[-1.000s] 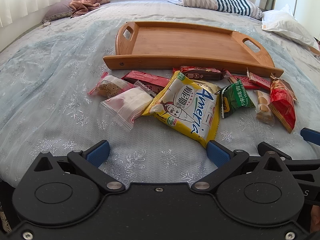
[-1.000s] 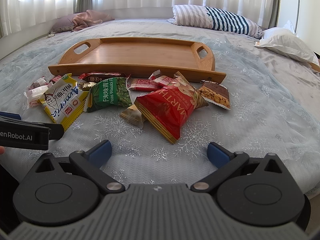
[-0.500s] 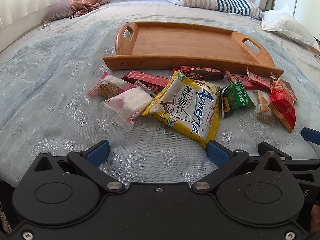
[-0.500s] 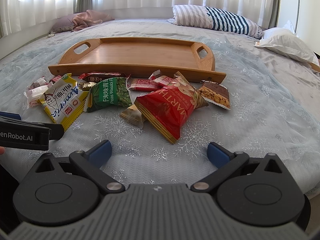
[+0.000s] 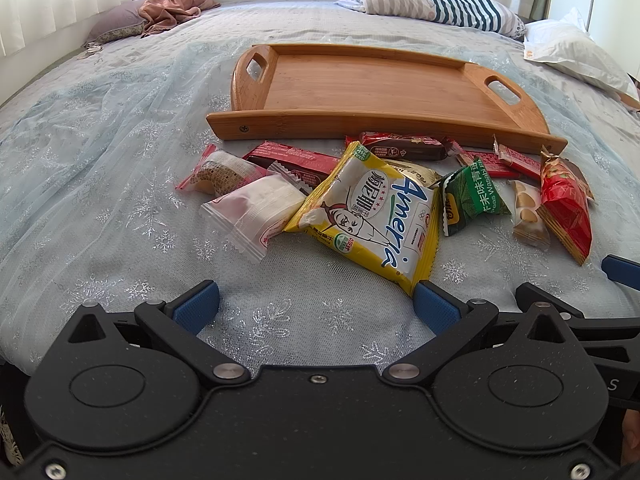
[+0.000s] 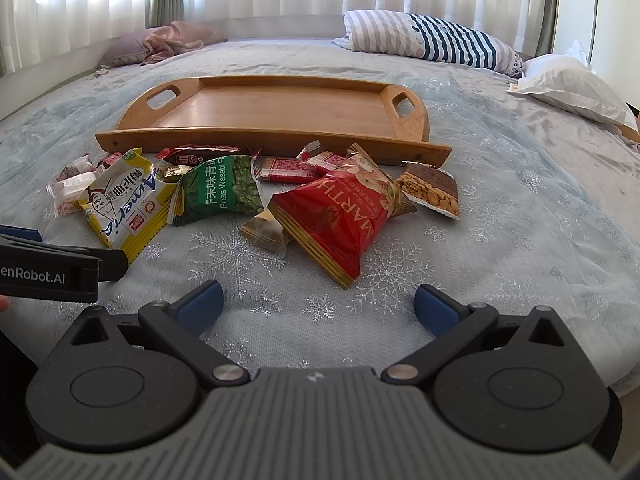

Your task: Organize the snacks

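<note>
Bamboo tray (image 6: 280,114) lies empty on the snowflake-patterned bedspread (image 6: 520,220), with every snack heaped just beside its near rim. Both tools hover short of the heap, jaws spread wide and holding nothing: the left gripper (image 5: 316,308) faces the yellow noodle packet (image 5: 372,216), the right gripper (image 6: 316,306) the red Martha bag (image 6: 340,216). Judging by this, no packet is tidied yet. A sound first grab pinches each bag by its flat sealed edge, then lifts clear over the rim. The green wasabi pea bag (image 6: 220,190) overlaps its neighbours, and the small gold sachet (image 6: 266,232) touches the red bag, so either could drag along.
</note>
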Action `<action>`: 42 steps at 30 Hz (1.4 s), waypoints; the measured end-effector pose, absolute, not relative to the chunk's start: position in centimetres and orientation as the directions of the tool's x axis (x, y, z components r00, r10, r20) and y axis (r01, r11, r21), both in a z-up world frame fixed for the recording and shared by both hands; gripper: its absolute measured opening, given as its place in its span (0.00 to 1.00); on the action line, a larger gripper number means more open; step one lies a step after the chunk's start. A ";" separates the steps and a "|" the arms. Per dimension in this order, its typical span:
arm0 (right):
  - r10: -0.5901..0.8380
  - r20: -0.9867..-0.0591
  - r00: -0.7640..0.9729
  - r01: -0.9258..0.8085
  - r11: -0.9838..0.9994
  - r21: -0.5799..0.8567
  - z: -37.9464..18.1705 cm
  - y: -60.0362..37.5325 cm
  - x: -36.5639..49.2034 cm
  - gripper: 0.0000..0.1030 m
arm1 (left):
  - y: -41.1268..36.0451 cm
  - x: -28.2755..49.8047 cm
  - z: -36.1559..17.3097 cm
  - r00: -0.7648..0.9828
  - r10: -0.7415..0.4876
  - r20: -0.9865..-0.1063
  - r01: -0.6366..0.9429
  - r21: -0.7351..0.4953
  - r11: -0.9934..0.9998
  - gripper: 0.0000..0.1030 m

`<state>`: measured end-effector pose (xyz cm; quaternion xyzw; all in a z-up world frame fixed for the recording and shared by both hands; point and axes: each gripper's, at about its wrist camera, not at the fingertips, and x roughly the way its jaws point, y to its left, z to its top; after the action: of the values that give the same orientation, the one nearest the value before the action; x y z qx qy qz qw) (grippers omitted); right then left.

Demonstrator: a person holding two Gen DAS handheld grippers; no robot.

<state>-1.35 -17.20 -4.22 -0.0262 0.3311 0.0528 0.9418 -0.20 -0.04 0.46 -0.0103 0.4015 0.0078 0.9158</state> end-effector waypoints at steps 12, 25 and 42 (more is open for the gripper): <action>0.090 -0.622 0.778 -0.114 0.993 0.000 -4.4 -17.4 -1.4 1.00 | -0.3 -0.7 1.0 0.684 0.004 -0.730 -0.008 -0.001 1.000 1.00; 0.112 -0.556 0.824 -0.101 0.994 0.051 -3.9 -18.2 -2.3 1.00 | 1.1 -1.6 1.5 0.727 -0.103 -0.679 0.072 -0.073 0.995 0.72; 0.130 -0.468 0.874 -0.015 0.970 0.241 -1.3 -20.4 0.5 0.73 | -1.2 0.6 3.5 0.796 -0.157 -0.584 0.204 0.015 0.979 0.73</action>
<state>0.54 -20.39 -1.35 0.1157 0.2479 0.0376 0.9611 0.61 -1.23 3.46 0.0387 0.3044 -0.0953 0.9470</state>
